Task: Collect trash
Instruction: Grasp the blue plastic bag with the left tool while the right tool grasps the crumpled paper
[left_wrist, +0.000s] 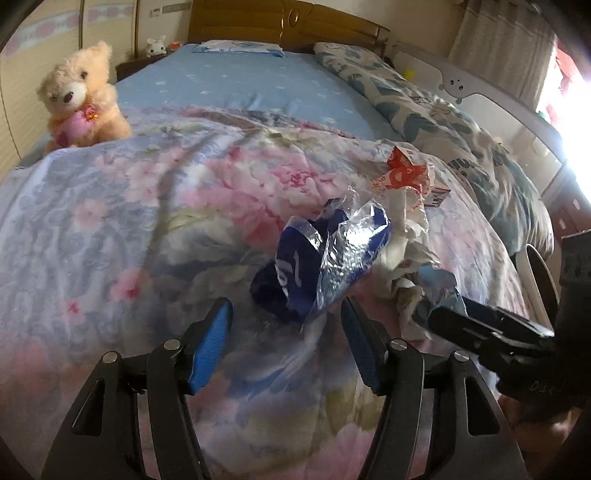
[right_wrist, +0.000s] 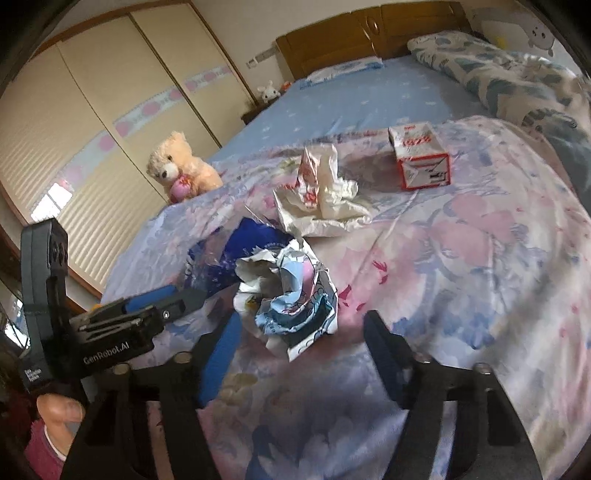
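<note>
On the bed, a soft floral quilt (right_wrist: 461, 236) in pink and pale blue carries the trash. The left tongs (left_wrist: 286, 325) stand partly open, blue ribbed pads apart, with the lower edge of a crinkled blue-and-silver foil wrapper (left_wrist: 332, 258) just ahead of and between the tips; the pads do not press on it. The right tongs (right_wrist: 301, 332) are likewise partly open and hold nothing, with a crumpled ball of glossy printed paper (right_wrist: 288, 295) just beyond the tips. Behind it lies a wrinkled white wrapper with red print (right_wrist: 321, 199), and further back a small boxy red-and-white carton (right_wrist: 421, 158) stands apart. A fluffy cream teddy bear (left_wrist: 81, 96) sits at the quilt's edge.
</note>
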